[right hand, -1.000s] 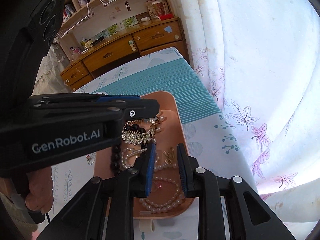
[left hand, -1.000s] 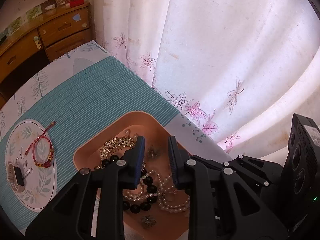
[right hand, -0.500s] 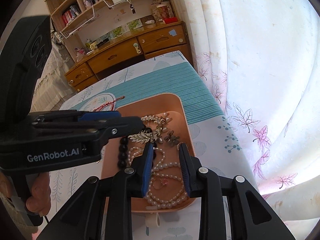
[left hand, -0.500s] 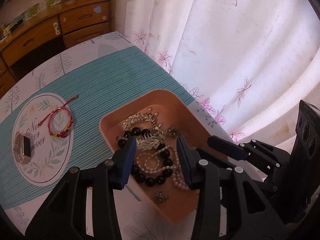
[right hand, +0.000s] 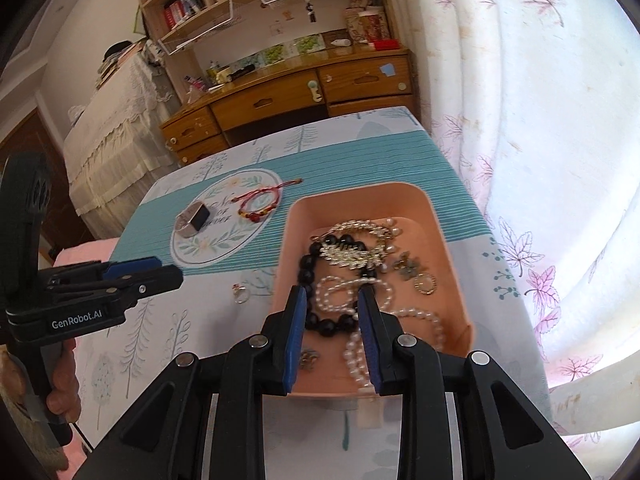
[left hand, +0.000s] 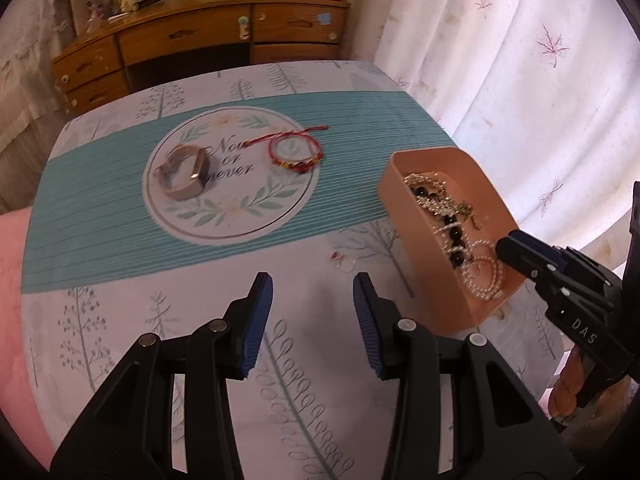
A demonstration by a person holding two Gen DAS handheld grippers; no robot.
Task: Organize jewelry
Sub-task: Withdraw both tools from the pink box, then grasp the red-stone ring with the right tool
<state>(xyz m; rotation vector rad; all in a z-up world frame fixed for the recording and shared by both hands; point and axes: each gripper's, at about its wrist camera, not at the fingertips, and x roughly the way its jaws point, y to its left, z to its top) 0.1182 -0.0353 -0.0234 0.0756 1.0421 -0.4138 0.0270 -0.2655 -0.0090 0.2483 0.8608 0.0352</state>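
Observation:
A peach tray holds a black bead bracelet, pearl strands, a gold leaf piece and small charms. My right gripper hovers over the tray's near end, jaws a little apart and gripping nothing. My left gripper is open and empty over the white tablecloth, left of the tray. A small ring lies just beyond its fingertips. On the round print farther off lie a red cord bracelet and a watch band.
The table's right edge runs along a leaf-patterned curtain. A wooden desk with drawers stands beyond the far edge. A pink cloth borders the table at left. A hand holds the left gripper.
My left gripper swung from above the tray out to the left over the tablecloth and its jaws widened. The right gripper shifted slightly above the tray.

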